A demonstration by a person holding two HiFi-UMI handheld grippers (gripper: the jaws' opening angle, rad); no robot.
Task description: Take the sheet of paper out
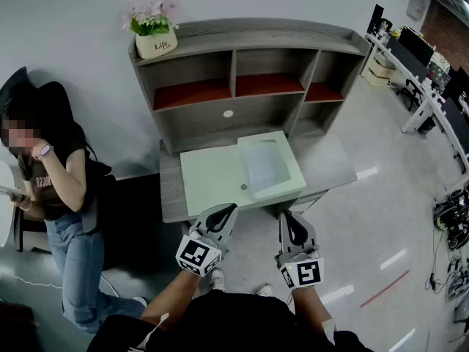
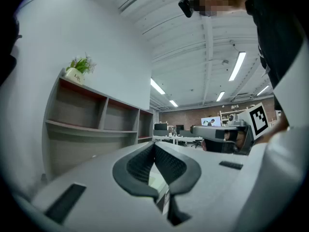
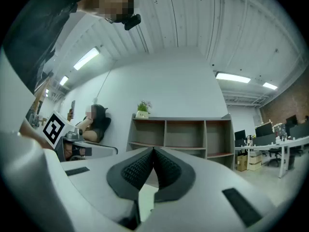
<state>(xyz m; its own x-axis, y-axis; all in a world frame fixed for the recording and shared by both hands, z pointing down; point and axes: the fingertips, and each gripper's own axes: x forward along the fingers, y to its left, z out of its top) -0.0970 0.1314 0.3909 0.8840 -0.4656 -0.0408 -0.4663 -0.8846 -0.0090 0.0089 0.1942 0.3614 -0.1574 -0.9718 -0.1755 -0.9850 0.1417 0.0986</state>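
A pale green folder point(image 1: 212, 178) lies flat on the grey desk point(image 1: 170, 196), with a whitish sheet of paper point(image 1: 262, 166) on its right half. My left gripper point(image 1: 227, 210) hovers at the desk's front edge, just short of the folder, jaws shut and empty. My right gripper point(image 1: 287, 217) hangs beside it to the right, also shut on nothing. In the left gripper view the pads meet at the left gripper point(image 2: 154, 146), and a sliver of the folder shows below them. In the right gripper view the right gripper point(image 3: 153, 151) has its pads pressed together.
A grey shelf hutch point(image 1: 242, 86) with red-lined compartments stands at the back of the desk, and a potted plant point(image 1: 155, 35) sits on its top left. A person point(image 1: 55, 189) stands to the left by the wall. Office desks with monitors point(image 1: 418, 57) line the right side.
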